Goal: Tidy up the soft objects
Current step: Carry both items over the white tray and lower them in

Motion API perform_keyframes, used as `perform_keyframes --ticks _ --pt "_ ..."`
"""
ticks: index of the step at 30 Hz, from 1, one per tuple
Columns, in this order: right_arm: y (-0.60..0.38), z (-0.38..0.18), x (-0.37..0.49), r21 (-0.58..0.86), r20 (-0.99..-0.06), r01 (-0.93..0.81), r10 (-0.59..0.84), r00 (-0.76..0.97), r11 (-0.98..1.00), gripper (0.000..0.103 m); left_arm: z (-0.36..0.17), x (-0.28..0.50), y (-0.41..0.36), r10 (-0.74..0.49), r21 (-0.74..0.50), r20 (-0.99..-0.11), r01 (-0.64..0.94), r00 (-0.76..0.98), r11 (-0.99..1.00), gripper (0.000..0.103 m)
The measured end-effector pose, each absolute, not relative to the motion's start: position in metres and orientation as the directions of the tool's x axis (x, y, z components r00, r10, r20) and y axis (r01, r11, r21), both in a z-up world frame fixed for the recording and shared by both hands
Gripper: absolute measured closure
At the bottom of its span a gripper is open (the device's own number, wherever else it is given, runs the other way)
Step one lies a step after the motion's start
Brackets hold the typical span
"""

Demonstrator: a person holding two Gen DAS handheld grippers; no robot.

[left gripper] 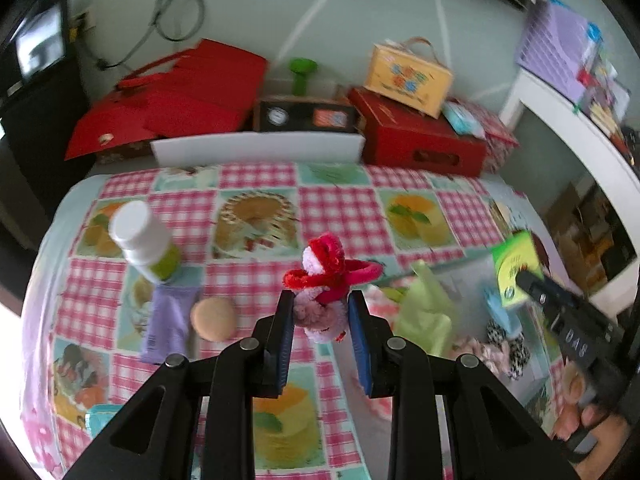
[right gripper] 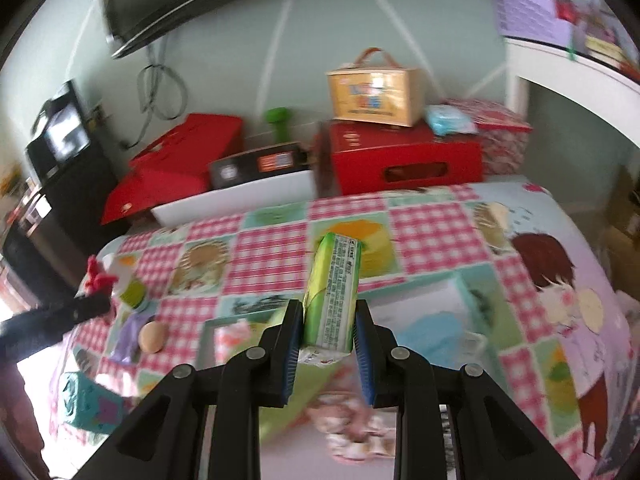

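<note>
Currently my left gripper (left gripper: 322, 312) pinches a pipe-cleaner doll (left gripper: 324, 280); right gripper (right gripper: 328, 328) pinches a green tissue pack (right gripper: 332, 288), both lifted clear of the tabletop (left gripper: 340, 208) for sorting.

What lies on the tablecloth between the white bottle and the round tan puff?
A flat purple packet lies between the white bottle and tan puff; left wrist view shows it best.

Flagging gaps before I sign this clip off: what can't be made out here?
- Left wrist view: the base of the pipe-cleaner doll is hidden between the left claw pads.
- Right wrist view: print on the green packet in the right claw is too blurred to read.
- Both views: the box contents are motion-blurred.
</note>
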State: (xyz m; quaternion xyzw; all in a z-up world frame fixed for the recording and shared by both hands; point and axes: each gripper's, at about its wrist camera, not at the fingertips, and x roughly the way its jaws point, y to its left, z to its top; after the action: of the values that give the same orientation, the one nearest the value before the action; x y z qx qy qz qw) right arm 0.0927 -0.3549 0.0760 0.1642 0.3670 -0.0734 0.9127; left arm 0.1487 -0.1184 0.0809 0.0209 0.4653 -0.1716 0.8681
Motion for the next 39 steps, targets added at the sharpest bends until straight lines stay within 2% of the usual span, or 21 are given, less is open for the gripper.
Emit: perform_keyframes --ticks 7,16,39 --pt "-0.374 0.065 0.089 0.248 -0.718 0.31 -0.041 0.695 0.918 0.076 0.056 0.145 -0.152 -0.278 -0.101 -0.856 0.387 0.435 0.917 0.075" --pt "-0.366 0.042 0.102 0.213 -0.771 0.303 -0.031 0.636 0.929 0.076 0.014 0.152 -0.169 -0.214 -0.068 -0.912 0.385 0.35 0.92 0.075" --pt "-0.357 0.008 0.118 0.198 -0.837 0.287 0.01 0.546 0.937 0.076 -0.029 0.149 -0.195 -0.193 -0.078 -0.953 0.429 0.232 0.9 0.075"
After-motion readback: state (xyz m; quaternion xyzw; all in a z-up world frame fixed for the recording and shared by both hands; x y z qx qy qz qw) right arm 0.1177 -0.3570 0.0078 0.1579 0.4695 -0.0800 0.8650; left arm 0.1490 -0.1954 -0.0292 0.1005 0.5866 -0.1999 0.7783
